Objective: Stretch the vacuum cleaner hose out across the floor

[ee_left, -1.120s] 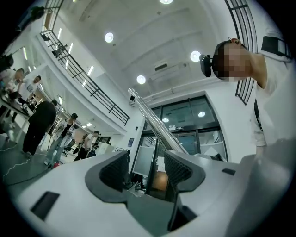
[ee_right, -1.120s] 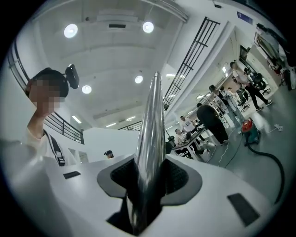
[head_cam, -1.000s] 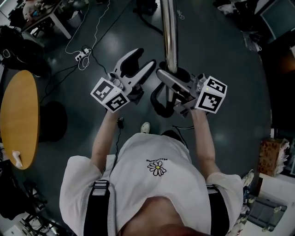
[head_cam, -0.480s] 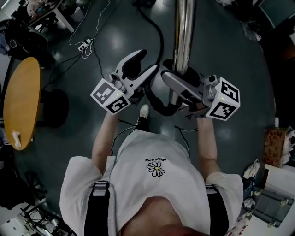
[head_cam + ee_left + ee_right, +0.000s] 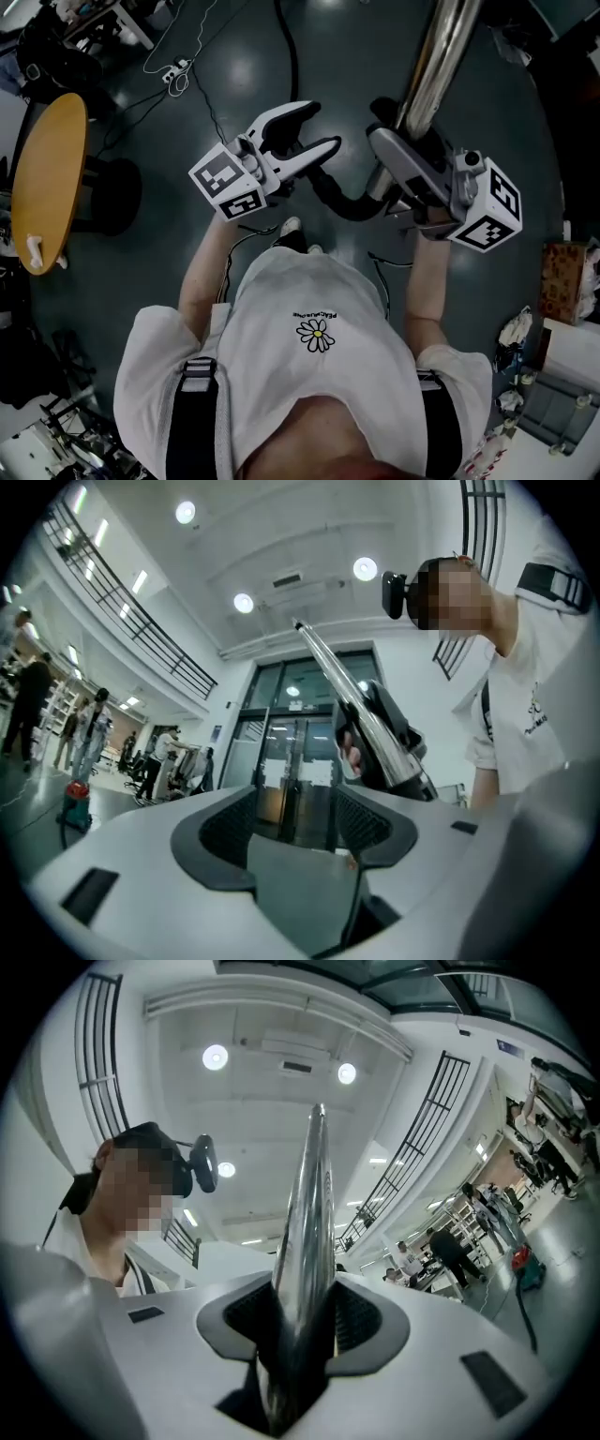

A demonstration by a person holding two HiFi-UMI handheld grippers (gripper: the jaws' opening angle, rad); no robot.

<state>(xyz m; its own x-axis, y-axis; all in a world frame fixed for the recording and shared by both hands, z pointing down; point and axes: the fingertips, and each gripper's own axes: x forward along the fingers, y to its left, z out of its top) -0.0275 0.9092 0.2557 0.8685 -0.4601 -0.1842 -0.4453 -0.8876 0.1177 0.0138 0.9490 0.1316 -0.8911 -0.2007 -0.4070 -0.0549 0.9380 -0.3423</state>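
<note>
While the right claw (image 5: 300, 1324) pinches the shiny metal tube (image 5: 441, 56) alone, the left claw (image 5: 320, 126) stands spread and empty just beside it; the polished tube could twist or slide in that single grip if pulled hard; the black hose (image 5: 345, 204) bends between both claws, near the person's shoe (image 5: 292, 228), where I judge it might snag or trip; loose cables (image 5: 178, 70) on the floor (image 5: 347, 56) could catch too.

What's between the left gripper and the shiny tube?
In the head view, the curved black hose arcs across the gap between the left gripper and the shiny tube; otherwise only dark floor shows.
</note>
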